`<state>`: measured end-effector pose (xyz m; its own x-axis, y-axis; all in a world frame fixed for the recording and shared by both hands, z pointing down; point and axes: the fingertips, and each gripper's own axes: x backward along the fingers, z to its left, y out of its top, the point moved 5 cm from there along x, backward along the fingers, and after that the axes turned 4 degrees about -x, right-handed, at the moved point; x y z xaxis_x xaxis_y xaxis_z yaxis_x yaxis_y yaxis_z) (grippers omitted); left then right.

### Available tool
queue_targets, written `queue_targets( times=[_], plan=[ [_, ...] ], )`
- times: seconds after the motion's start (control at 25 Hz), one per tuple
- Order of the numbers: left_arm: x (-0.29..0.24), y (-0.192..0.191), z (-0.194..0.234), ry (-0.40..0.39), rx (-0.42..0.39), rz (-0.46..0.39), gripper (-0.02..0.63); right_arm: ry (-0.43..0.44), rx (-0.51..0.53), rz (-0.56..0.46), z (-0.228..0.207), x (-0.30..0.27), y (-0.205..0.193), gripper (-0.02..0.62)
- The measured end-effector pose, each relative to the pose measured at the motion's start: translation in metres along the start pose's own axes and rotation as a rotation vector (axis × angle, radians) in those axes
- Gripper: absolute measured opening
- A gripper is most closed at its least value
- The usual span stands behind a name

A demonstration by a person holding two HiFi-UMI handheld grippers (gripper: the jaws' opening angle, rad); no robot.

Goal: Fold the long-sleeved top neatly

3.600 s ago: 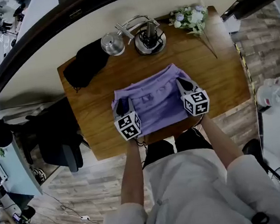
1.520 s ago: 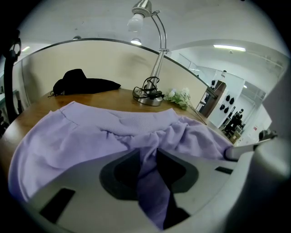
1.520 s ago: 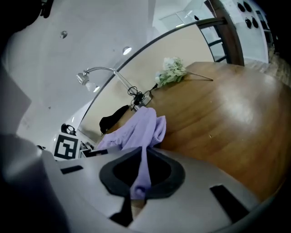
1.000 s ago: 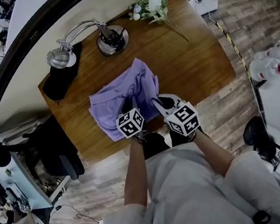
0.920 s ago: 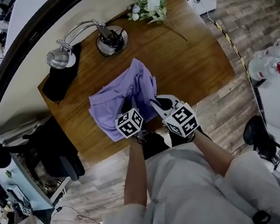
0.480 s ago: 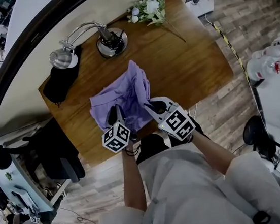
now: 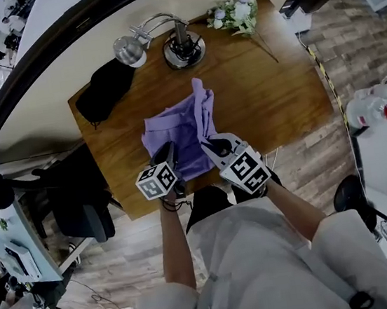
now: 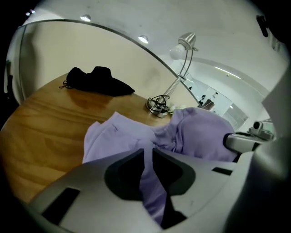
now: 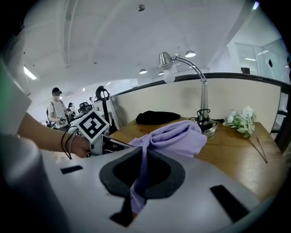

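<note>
Surface: wooden table [image 7: 270, 91] on a plank floor, set against a pale curved partition
Long-sleeved top: purple long-sleeved top [image 7: 176, 128] lies bunched in the middle of the table towards the near edge; its right part is gathered up into a ridge that runs away from the person
Left gripper: left gripper [image 8: 148, 152] sits at the top's near left corner; its jaws have just been closing and now pinch a strip of purple cloth, which hangs down through the narrow gap
Right gripper: right gripper [image 9: 143, 150] is at the near right end of the ridge; jaws together on a fold of the same cloth, which is lifted off the wood there
Grippers together: both are over the near table edge, close beside each other but apart
Open room: wide bare wood to the right of the top; a narrower strip to its left
Behind the top: desk lamp [image 7: 181, 49], black cloth [image 7: 104, 91] at the far left and flowers [image 7: 235, 14] at the far right corner, all clear of the top
Beside the table: black chair [image 7: 79, 200] on the left
Writing: black-and-white square markers on each gripper's cube; no words can be read
</note>
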<state>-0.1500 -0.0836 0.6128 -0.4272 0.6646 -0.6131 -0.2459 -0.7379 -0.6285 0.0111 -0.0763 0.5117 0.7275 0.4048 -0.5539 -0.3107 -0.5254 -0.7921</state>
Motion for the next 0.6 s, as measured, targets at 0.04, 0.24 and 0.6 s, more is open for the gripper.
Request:
queue_targets(
  times=[0.04,0.24,0.6],
  plan=[
    [0.006,0.002,0.003,0.000,0.008,-0.008,0.070,0.004,0.005,0.002,0.006,-0.004,0.002,0.023],
    [0.030,-0.008,0.025,-0.065,0.044,0.006,0.069,0.022,0.020,0.009,0.034,-0.027,0.010,0.023],
    [0.079,-0.045,0.073,-0.081,0.088,0.040,0.069,0.050,0.102,0.090,0.105,-0.085,0.001,0.023]
  ],
)
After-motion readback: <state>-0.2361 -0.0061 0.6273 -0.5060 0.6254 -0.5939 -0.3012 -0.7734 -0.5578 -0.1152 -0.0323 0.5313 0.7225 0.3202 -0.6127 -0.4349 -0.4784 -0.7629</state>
